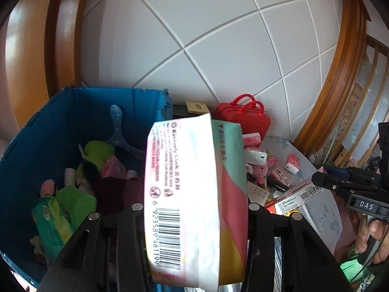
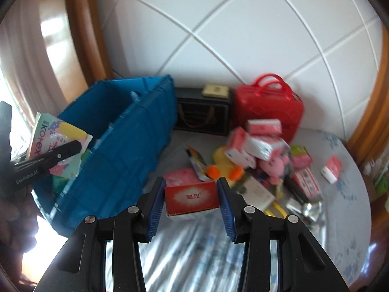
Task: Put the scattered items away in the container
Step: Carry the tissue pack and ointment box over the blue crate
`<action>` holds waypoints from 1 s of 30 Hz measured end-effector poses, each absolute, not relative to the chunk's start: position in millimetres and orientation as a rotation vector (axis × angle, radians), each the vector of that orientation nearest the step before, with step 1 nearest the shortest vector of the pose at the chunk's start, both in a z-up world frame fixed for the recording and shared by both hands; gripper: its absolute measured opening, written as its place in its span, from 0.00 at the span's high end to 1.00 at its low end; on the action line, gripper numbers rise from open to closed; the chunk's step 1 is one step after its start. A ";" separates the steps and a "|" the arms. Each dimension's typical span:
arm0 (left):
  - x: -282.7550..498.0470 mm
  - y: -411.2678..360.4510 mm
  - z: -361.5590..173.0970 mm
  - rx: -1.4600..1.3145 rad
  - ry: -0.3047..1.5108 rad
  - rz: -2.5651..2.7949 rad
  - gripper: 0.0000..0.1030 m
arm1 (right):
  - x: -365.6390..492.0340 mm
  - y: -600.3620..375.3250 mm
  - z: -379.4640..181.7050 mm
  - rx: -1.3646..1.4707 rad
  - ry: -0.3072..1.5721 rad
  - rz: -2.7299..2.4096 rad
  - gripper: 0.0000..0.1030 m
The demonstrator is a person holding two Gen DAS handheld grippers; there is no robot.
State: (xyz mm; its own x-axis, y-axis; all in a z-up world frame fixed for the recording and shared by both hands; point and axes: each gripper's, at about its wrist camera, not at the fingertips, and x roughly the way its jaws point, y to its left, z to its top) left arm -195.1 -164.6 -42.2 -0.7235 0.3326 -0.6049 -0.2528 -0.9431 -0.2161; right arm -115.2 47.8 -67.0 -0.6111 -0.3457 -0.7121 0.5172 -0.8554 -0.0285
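A soft pack (image 1: 194, 202) printed with a barcode and pastel colour blocks is clamped between the left tongs (image 1: 194, 209), and it is held just beside the open blue container (image 1: 80, 112), over its near right wall. Inside the container, green plush toys (image 1: 80, 194), a green packet (image 1: 48, 221) and a grey-blue boomerang-shaped piece (image 1: 119, 131) are seen. A small red box (image 2: 190, 198) with a white underside is gripped by the right tongs (image 2: 192, 202), the blue pads pressed against its two ends. It is held to the right of the container, above a striped cloth. Further right of the container, a scattered heap is left: pink tissue packs (image 2: 257, 143), a yellow duck toy (image 2: 222, 166) and a pink plush (image 2: 274, 165). Behind the heap, a red handled case (image 2: 269, 109) and a dark bag (image 2: 203, 112) stand against the tiled wall (image 2: 218, 24).
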 end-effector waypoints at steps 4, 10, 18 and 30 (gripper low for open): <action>-202.4 -210.7 -36.0 -0.950 -0.185 2.709 0.59 | -112.8 -11.0 -56.7 0.932 0.350 -2.376 0.59; -215.1 -264.8 -34.3 -0.960 -0.198 2.761 0.59 | -106.5 -97.8 -52.3 0.867 0.391 -2.272 0.59; -236.8 -321.3 -36.5 -0.977 -0.230 2.776 0.59 | -107.4 -180.0 -53.0 0.837 0.446 -2.212 0.60; -274.8 -359.5 -46.6 -1.005 -0.249 2.788 0.59 | -149.7 -256.7 -43.3 0.848 0.480 -2.209 0.61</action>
